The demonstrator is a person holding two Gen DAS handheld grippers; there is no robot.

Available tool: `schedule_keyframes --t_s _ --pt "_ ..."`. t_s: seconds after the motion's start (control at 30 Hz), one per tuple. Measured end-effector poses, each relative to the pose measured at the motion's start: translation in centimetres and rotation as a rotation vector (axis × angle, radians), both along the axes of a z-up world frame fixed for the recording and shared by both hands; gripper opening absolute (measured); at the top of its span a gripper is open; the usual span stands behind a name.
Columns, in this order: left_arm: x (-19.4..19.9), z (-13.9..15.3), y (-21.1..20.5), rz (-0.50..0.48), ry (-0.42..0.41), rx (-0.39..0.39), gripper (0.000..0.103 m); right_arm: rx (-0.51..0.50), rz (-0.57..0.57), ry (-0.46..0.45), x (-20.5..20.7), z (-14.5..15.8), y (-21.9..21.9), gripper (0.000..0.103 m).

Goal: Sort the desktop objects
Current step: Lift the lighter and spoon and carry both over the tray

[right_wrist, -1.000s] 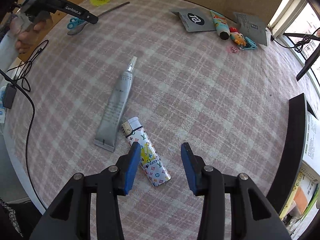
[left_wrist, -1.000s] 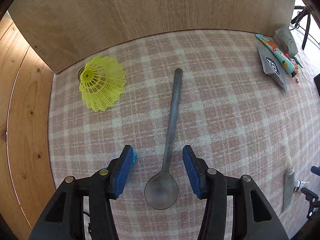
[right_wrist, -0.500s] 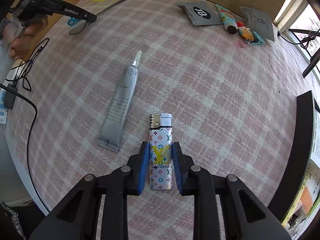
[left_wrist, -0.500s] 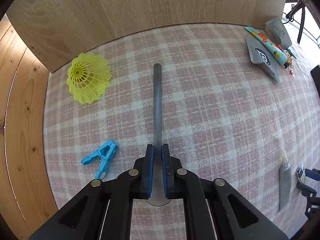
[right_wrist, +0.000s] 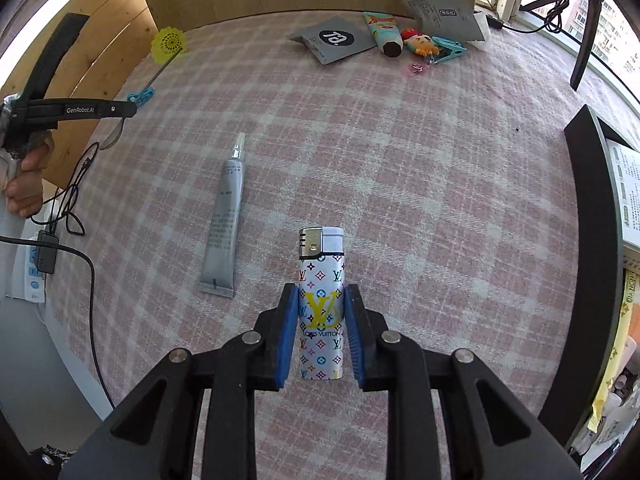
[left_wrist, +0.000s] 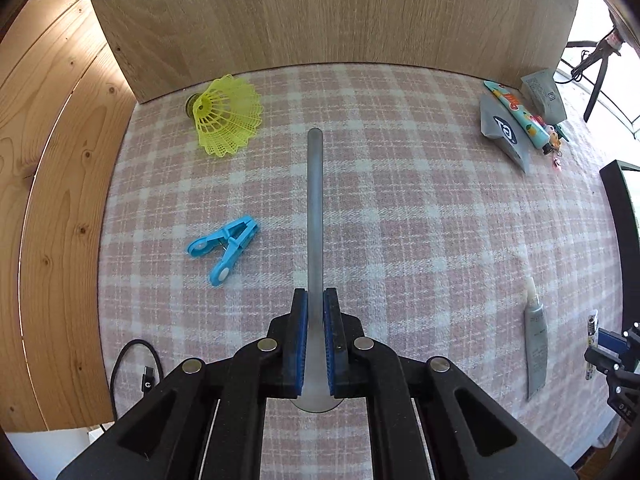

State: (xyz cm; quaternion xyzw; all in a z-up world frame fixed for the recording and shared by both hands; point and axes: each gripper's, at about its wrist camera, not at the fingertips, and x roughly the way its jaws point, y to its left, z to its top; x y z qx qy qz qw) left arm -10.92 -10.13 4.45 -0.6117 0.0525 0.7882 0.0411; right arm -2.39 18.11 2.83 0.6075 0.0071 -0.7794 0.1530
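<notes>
pink-and-white checked cloth covers the round tabletop [right_wrist: 400, 152], and a wooden board stands along its far edge. at the far right side of the cloth lies a loose cluster of things: a grey pouch [right_wrist: 334, 40], a patterned tube [right_wrist: 384, 30] and a small doll charm [right_wrist: 420, 42]. this looks like the sorted pile, though that is a judgement. the left claw [left_wrist: 315, 308] is clamped on the neck of a grey metal spoon [left_wrist: 315, 208], just above the bowl. the spoon's long handle runs straight ahead from the claw, in line with its fingers, pointing toward the board. the cluster lies well off to that claw's right, so the spoon would have to travel sideways across the cloth. the right claw [right_wrist: 322, 312] is clamped on the lower body of a white patterned lighter [right_wrist: 321, 280], whose long axis also runs straight ahead, metal head away from the claw. from the right claw the cluster lies ahead, so the right hand seems nearer to it. a grey squeeze tube [right_wrist: 225, 224] lies just left of the lighter. a yellow shuttlecock [left_wrist: 224, 116] and a blue clothes peg [left_wrist: 224, 244] lie left of the spoon, untouched.
</notes>
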Motion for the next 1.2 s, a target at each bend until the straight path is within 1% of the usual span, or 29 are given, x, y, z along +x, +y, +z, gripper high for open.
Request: schedule_keyframes --t_s 0.1,0.2,0.27,0.3,0.43,0.5,0.63,0.83,1.03,1.2 --pt "1.2 1.0 1.5 -0.013 0.016 0.007 0.007 -0.005 -0.022 0.027 0.3 1.2 1.0 0.023" --pt "2.2 2.2 3.9 -0.055 0.035 0.029 0.007 -0.014 -0.044 0.055 0.6 2.6 2.6 0.023" --pt "1.0 3.2 5.5 -0.088 0.041 0.042 0.007 -0.014 -0.065 0.075 1.6 3.3 2.9 0.023" --pt "1.0 3.5 6.8 -0.101 0.044 0.047 0.007 -0.012 -0.074 0.085 1.5 3.9 2.7 0.023" --pt "1.5 4.8 12.2 -0.164 0.058 0.074 0.007 -0.01 -0.126 0.118 2.8 5.4 5.7 0.023" --pt "2.0 6.1 14.4 -0.207 0.069 0.09 0.007 -0.005 -0.156 0.133 3.8 6.2 8.0 0.023" --pt "3.2 8.1 21.3 -0.31 0.082 0.109 0.007 0.004 -0.213 0.162 5.1 8.0 13.1 0.023" --pt "4.7 10.6 31.4 -0.438 0.099 0.153 0.007 0.039 -0.32 0.196 7.5 9.7 21.8 0.023" --pt "6.2 12.7 40.8 -0.547 0.117 0.186 0.007 0.074 -0.43 0.204 9.9 10.4 30.3 0.023" --pt "7.3 13.4 47.2 -0.616 0.121 0.205 0.007 0.094 -0.48 0.203 11.1 10.3 35.2 0.023"
